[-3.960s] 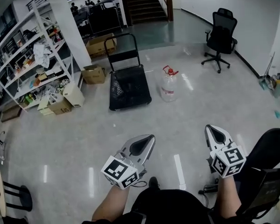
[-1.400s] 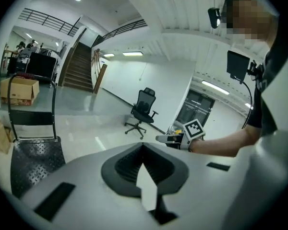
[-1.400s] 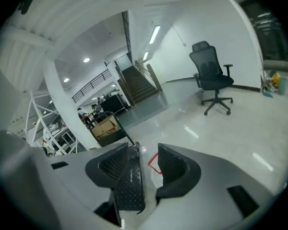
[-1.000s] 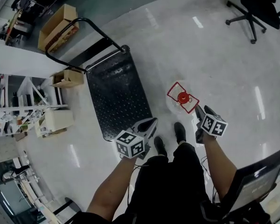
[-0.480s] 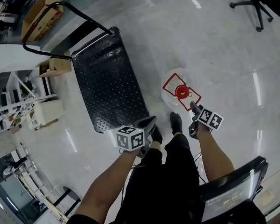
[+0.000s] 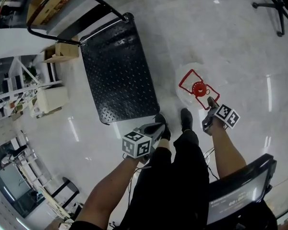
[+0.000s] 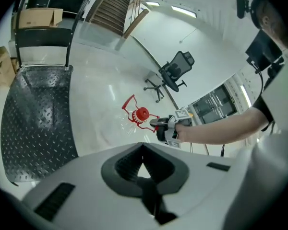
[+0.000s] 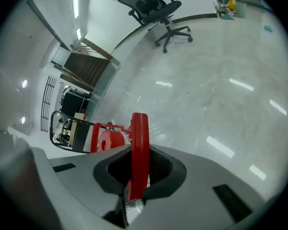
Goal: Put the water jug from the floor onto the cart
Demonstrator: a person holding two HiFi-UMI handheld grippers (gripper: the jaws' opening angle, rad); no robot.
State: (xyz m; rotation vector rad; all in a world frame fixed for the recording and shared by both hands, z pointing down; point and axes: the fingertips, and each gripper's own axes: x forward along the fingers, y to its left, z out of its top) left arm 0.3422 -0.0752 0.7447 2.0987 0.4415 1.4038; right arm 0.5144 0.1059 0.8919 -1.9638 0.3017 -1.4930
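Both grippers are sitting lower than a second ago, and the right gripper (image 6: 210, 102), which was hovering just beside the water jug (image 6: 191, 75) then, is now reaching onto its top. Its jaws have just been closing, and in the right gripper view they are pinching the red handle (image 8: 138, 145) edge-on, with the red band running up between the pads and the red cap (image 8: 105, 143) showing just to the left of it. From the head view that handle (image 6: 188, 83) is arching over the cap (image 6: 198, 88), and the clear jug is standing upright on the glossy floor (image 6: 240, 56), just beside the right edge of the cart (image 6: 117, 71) but not touching it.

The left gripper (image 6: 152, 127) is hanging in front of the person's shoes (image 6: 161, 122), near the cart's front corner and well apart from the jug. In the left gripper view its jaws are resting together with nothing between them, and the gripper (image 7: 143, 166) is pointing across the floor toward the jug's cap (image 7: 142, 113) and the right gripper (image 7: 159, 124) at the handle. Beyond these, an office chair (image 7: 175, 73) is standing on the floor, well away from the jug
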